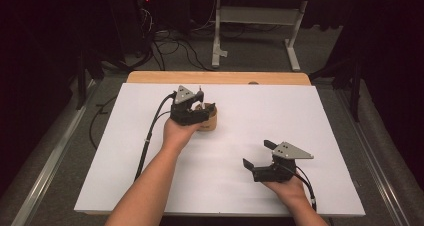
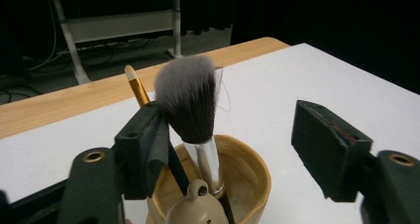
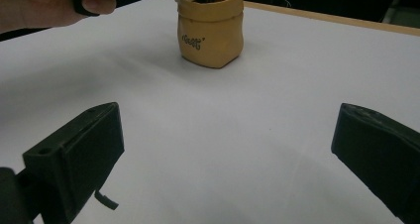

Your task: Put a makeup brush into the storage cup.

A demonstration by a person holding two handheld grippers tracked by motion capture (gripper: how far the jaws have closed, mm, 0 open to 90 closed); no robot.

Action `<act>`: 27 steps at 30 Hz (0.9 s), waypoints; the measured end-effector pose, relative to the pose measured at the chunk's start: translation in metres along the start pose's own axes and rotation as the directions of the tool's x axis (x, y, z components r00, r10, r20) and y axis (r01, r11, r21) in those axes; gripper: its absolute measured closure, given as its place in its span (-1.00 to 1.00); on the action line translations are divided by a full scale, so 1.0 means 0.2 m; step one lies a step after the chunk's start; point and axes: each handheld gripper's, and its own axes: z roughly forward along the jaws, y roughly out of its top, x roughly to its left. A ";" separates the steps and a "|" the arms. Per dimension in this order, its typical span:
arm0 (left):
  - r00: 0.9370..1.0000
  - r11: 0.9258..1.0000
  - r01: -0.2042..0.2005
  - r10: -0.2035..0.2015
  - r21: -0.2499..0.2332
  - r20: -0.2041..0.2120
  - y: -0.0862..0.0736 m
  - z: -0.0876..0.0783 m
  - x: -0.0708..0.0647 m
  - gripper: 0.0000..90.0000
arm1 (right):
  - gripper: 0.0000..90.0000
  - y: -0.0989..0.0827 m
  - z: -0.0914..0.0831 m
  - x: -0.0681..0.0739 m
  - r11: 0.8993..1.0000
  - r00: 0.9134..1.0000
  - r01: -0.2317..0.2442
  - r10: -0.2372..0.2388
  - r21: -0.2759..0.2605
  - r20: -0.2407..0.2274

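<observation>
Black jaws of the left hand-held gripper (image 2: 233,149) stand apart over the tan, sack-shaped ceramic pot (image 2: 247,184), one on either side of the fluffy makeup brush (image 2: 190,105) with the dark, grey-tipped bristles and silver ferrule; the left jaw lies just beside the bristles, the right jaw is well clear, so nothing is gripped. Two brushes can be counted in the pot: this large one and a thin gold-handled brush (image 2: 136,87) with a small pale tip behind it. Both have their long axis near upright, bristles up, handles down in the pot; the thin one leans away from the big one. One small tan knob (image 2: 195,206) sits at the pot's near rim. Nearer the person than the pot, the right hand-held gripper (image 1: 257,156) hangs with jaws wide and empty above the white bench (image 1: 300,111).
</observation>
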 end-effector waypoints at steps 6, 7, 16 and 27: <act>1.000 1.000 0.010 -0.010 0.001 0.007 0.00 0.00 0.00 -0.50 | -0.98 0.00 0.00 0.00 1.000 1.000 0.001 -0.001 0.001 -0.001; 1.000 1.000 0.011 -0.011 -0.001 0.004 0.00 -0.01 0.00 -0.56 | -0.98 0.00 0.00 0.00 1.000 1.000 0.001 -0.001 0.001 -0.001; 0.999 1.000 0.031 -0.031 0.003 -0.021 0.00 -0.02 0.02 -0.99 | -0.98 0.00 0.00 0.00 1.000 1.000 -0.003 0.003 0.004 -0.001; 0.999 0.999 0.042 -0.042 0.003 -0.020 0.00 -0.05 0.02 -1.00 | -0.98 0.00 0.00 0.01 1.000 1.000 -0.004 0.004 0.006 0.003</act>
